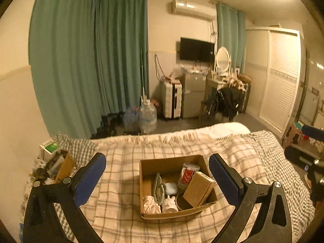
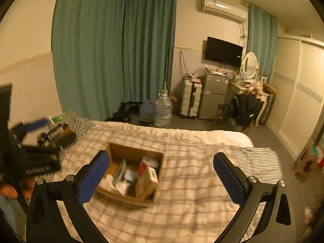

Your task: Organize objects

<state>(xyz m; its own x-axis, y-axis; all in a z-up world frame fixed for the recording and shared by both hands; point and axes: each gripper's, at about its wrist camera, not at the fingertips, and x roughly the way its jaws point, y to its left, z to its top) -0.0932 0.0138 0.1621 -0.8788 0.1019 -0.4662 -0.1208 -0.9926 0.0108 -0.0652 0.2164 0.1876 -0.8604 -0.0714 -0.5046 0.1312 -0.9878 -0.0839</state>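
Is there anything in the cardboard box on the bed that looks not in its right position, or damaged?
Nothing looks damaged. In the cardboard box, the small brown carton lies tilted, propped against the right wall, and the red-labelled jar leans behind it. The other items are loosely jumbled, and nothing has spilled onto the blanket.

Box sits mid-bed; inside it, can at back right, carton before the can, figurine at front. 2nd box at bed's left edge. Jug, suitcase, fridge behind bed.
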